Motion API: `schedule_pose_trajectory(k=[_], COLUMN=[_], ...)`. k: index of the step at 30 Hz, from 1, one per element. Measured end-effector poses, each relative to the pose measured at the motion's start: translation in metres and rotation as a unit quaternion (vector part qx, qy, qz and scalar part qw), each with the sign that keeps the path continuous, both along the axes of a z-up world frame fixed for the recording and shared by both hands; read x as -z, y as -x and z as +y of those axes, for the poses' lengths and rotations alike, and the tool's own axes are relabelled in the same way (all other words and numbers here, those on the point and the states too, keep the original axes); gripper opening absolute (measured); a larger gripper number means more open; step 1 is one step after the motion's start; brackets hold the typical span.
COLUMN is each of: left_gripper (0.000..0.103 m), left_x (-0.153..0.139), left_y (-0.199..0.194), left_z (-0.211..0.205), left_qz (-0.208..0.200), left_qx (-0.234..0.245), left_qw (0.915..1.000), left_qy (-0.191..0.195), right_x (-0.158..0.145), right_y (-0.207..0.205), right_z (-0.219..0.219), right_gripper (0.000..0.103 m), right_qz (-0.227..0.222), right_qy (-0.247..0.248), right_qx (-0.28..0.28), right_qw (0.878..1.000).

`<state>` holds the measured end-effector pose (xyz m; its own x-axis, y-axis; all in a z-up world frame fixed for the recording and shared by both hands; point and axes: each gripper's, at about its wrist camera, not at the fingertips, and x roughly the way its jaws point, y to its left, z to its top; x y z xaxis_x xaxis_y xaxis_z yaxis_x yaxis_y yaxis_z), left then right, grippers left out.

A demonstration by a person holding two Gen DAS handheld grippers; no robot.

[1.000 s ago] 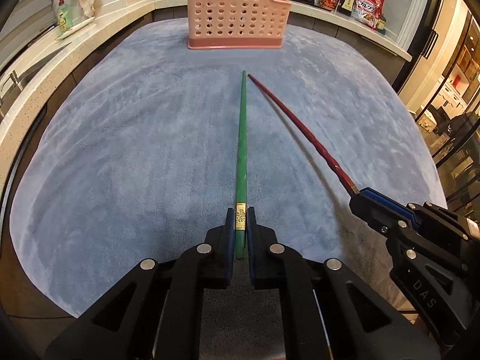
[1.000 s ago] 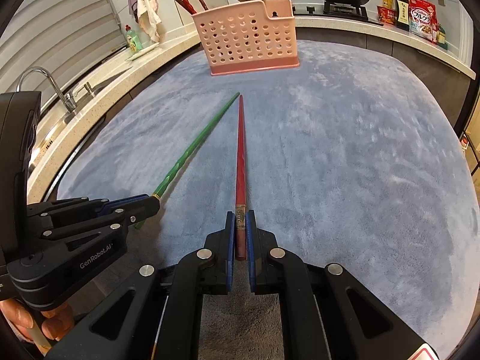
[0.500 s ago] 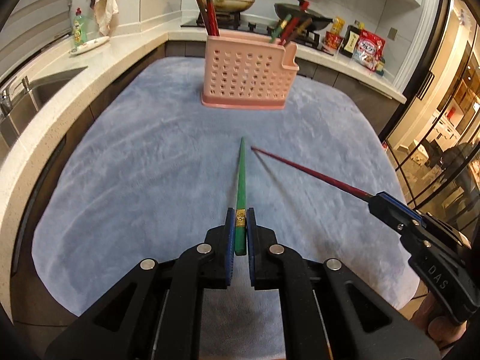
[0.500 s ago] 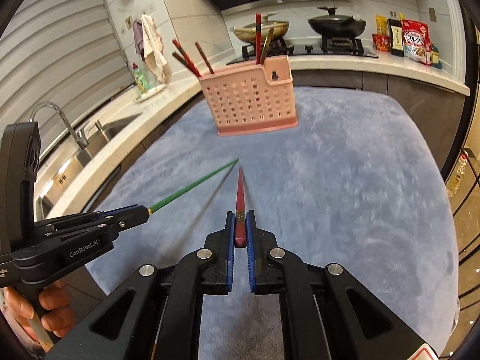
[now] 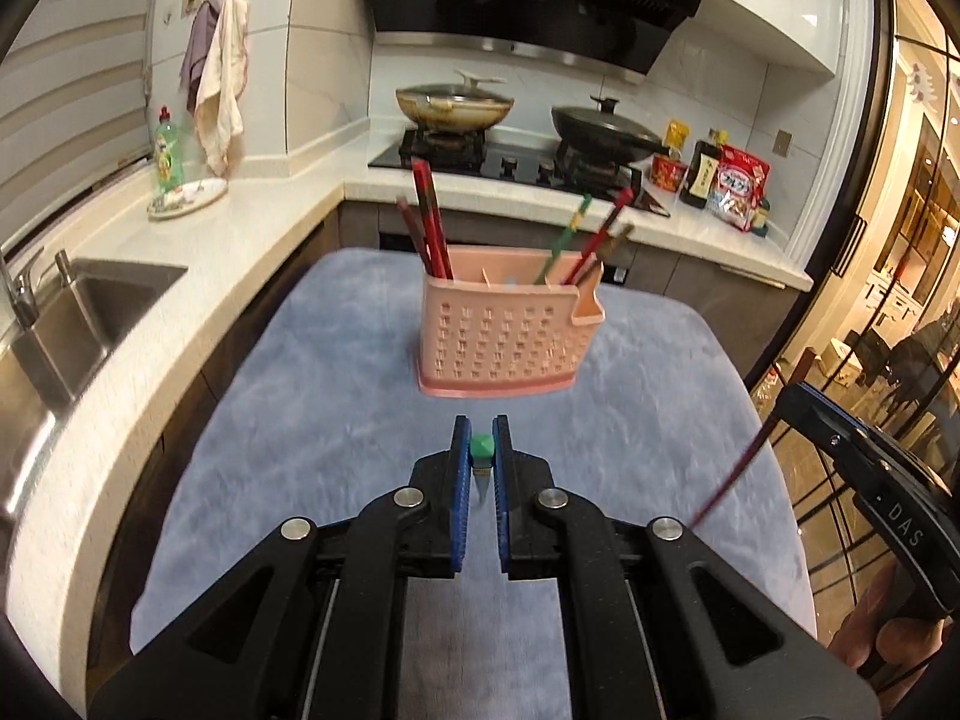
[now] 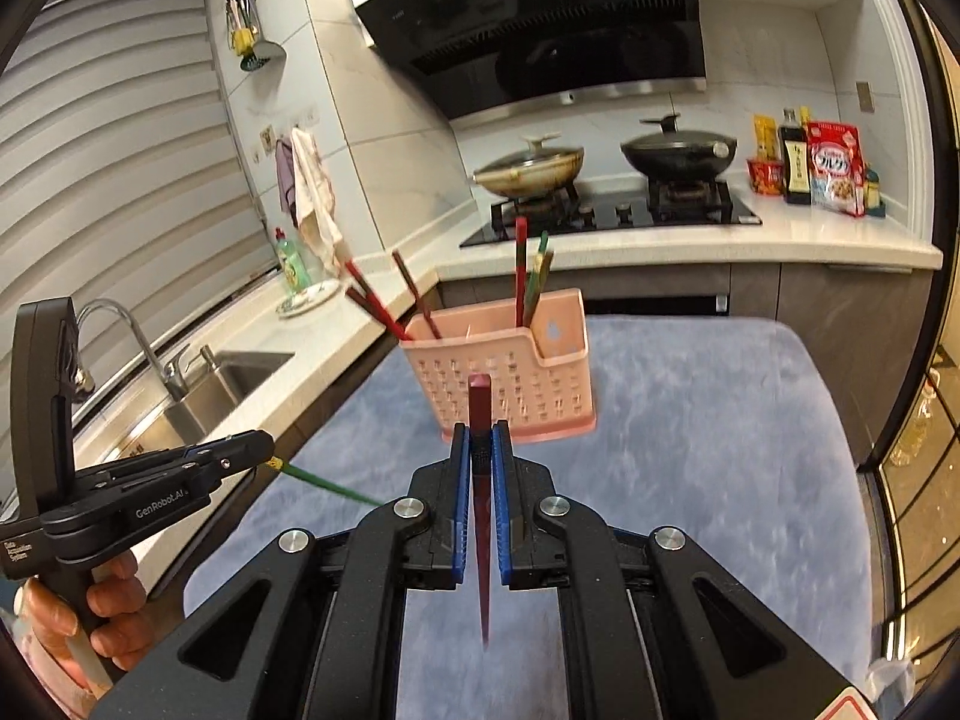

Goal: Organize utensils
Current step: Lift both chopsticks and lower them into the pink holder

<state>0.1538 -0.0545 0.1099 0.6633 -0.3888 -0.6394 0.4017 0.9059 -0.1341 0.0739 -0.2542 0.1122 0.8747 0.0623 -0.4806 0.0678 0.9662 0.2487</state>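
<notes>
A: Chopsticks, mostly sorted already: several red and green ones stand in the pink caddy (image 5: 507,336) at the far end of the worktop (image 5: 336,420). Two are out of it, both held in the air.

B: Who holds which?

A: The left tongs (image 5: 480,450) are clamped on the green chopstick (image 5: 480,447); the right tongs (image 6: 479,450) are clamped on the red chopstick (image 6: 480,480). I judge both have yet to be carried over and dropped into a compartment. No other loose utensil shows on the cloth.

B: Do the views differ?

A: The left view shows the green one only end-on, but the red one as a long slanted line. The right view shows the green shaft from the side, plus the hand (image 6: 90,618) under the left tongs.
</notes>
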Motion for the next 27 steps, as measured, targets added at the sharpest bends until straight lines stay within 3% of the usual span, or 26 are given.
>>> schedule_pose_trajectory(k=[16,21,27], left_gripper=[0.007,0.007,0.007], left_x=[-0.112,-0.137,-0.144], left_y=[-0.079,-0.109,-0.138], left_z=[-0.024,-0.03,-0.037], left_qz=[-0.102,-0.125,-0.141], left_qx=[-0.018,-0.03,-0.041], left_qw=[0.9932,0.9893,0.9865], left_qy=[0.053,0.069,0.074], right_x=[-0.087,-0.113,-0.121], right_y=[-0.091,-0.124,-0.16], right_z=[-0.024,-0.031,-0.034], right_gripper=[0.007,0.007,0.007], right_qz=[-0.104,-0.127,-0.133], right_qy=[-0.007,0.003,0.005], right_qx=[0.014,0.021,0.024], right_qw=[0.994,0.992,0.991])
